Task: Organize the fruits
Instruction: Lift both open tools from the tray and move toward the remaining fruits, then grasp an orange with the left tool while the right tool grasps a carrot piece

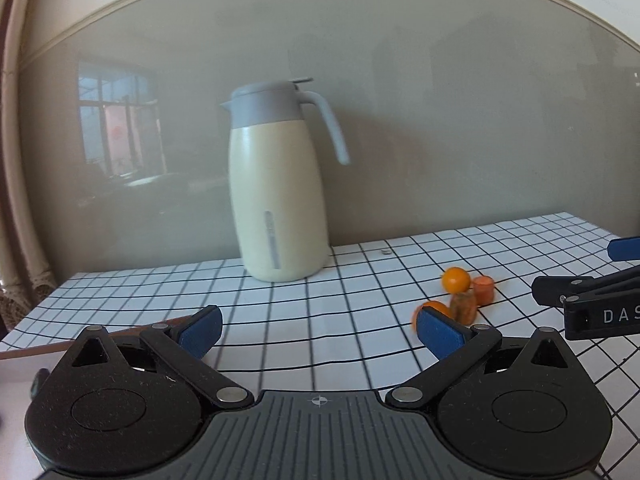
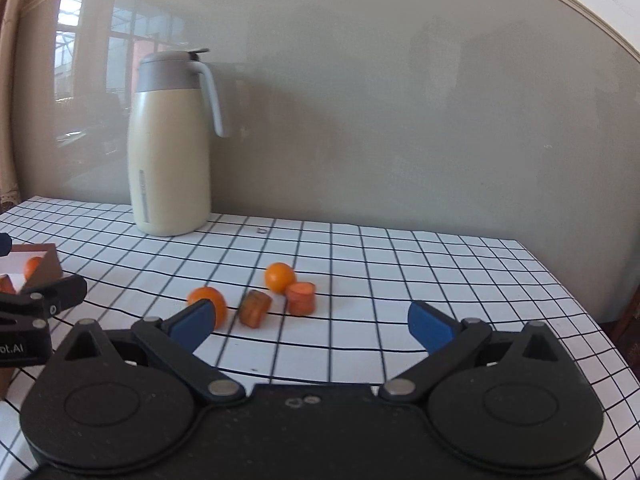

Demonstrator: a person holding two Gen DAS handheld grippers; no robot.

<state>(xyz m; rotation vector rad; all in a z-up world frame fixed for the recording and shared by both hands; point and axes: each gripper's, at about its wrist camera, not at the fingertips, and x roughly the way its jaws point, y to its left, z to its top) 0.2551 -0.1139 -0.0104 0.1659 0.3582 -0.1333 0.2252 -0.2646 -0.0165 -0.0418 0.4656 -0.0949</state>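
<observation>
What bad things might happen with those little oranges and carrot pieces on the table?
1. The round oranges might roll away if a hand-held gripper nudges them.
2. The pieces sit bunched together, so grabbing the carrot piece could knock the tipped carrot chunk beside it.
3. A wide swing might bump the jug.

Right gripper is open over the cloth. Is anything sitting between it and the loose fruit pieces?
Nothing visible blocks it. The right gripper is open, with bare checked tablecloth up to the near orange and the tipped carrot piece. The jug stands well behind, near the wall.
</observation>
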